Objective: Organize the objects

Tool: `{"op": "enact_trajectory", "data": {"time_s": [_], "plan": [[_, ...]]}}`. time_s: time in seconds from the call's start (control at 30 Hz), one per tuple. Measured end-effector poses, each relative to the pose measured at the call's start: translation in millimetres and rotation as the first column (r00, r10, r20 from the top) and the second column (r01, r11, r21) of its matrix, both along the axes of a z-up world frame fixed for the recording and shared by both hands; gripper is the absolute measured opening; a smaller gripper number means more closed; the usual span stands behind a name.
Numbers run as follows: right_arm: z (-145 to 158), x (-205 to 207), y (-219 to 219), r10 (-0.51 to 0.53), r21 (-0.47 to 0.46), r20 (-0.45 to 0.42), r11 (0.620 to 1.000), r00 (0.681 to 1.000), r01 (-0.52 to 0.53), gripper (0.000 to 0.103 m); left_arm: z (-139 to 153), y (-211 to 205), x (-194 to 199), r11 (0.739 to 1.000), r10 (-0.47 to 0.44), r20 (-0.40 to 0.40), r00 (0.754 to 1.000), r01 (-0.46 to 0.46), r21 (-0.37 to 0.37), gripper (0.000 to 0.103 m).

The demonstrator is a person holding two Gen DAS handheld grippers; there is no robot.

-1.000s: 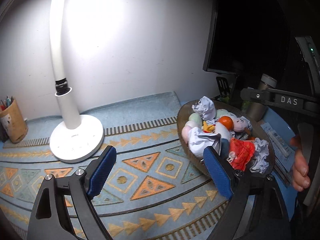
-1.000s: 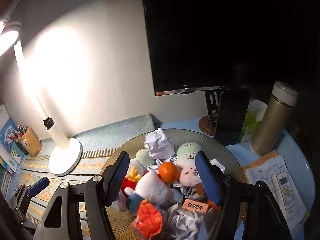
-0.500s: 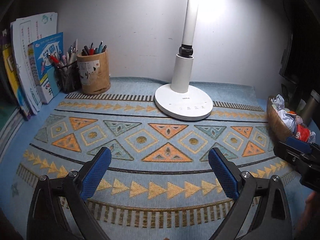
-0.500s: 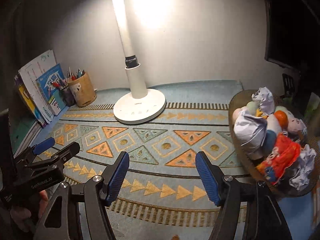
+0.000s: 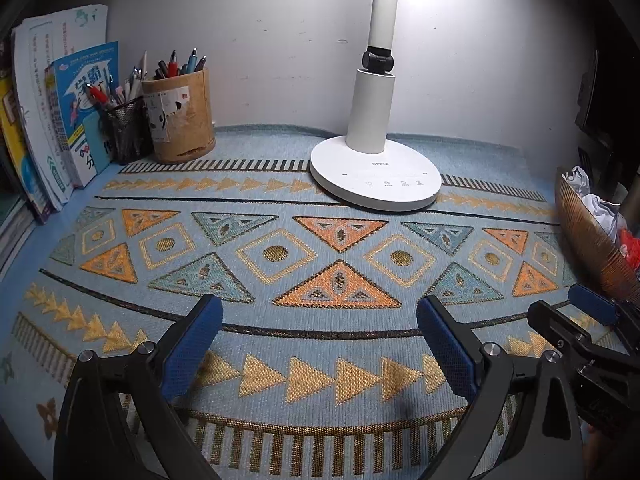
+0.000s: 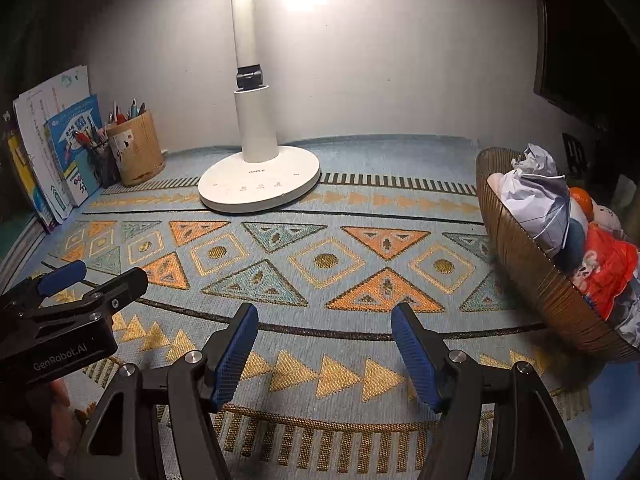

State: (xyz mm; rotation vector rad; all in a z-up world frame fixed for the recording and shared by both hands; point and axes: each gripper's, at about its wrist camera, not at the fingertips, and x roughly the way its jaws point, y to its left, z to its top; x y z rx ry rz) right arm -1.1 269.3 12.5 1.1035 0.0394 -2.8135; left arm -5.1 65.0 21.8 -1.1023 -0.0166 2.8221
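Both-handed, each tool gapes empty over the patterned mat, lamp against the wall.

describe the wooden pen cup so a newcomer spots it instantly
Start at the white lamp on the patterned mat. Look left along the wall to the books; the wooden pen cup stands just before them. Unlike the black mesh cup touching it, it is tan, solid and stickered.

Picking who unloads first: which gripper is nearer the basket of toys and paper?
Right. The right gripper has the basket close by on its right; the left gripper sits further over, with the right gripper between it and the basket.
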Motion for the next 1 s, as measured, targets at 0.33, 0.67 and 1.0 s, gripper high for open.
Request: {"op": "enact_trajectory", "data": {"time_s": [0.33,0.67,1.0], "plan": [[-7.4,-6.4,10.3,-0.020,-0.043,0.055,0.999,0.998,0.023,0.067,-5.0,0.0,-4.8,1.000,-0.010,0.039,0.999,0.010,0.000,0.098],[-12.2,-8.6,-2.0,-0.016,0.027,0.075,1.000,0.997,0.014,0.068,-10.7,2.8,-10.2,0.999,-0.018,0.081,0.997,0.020,-0.026,0.098],[-15.1,-11.7,1.2,-0.019,-0.003,0.105,1.000,0.994,0.019,0.068,-14.2,3.8,-11.6,0.999,-0.015,0.096,0.995,0.018,-0.037,0.098]]}}
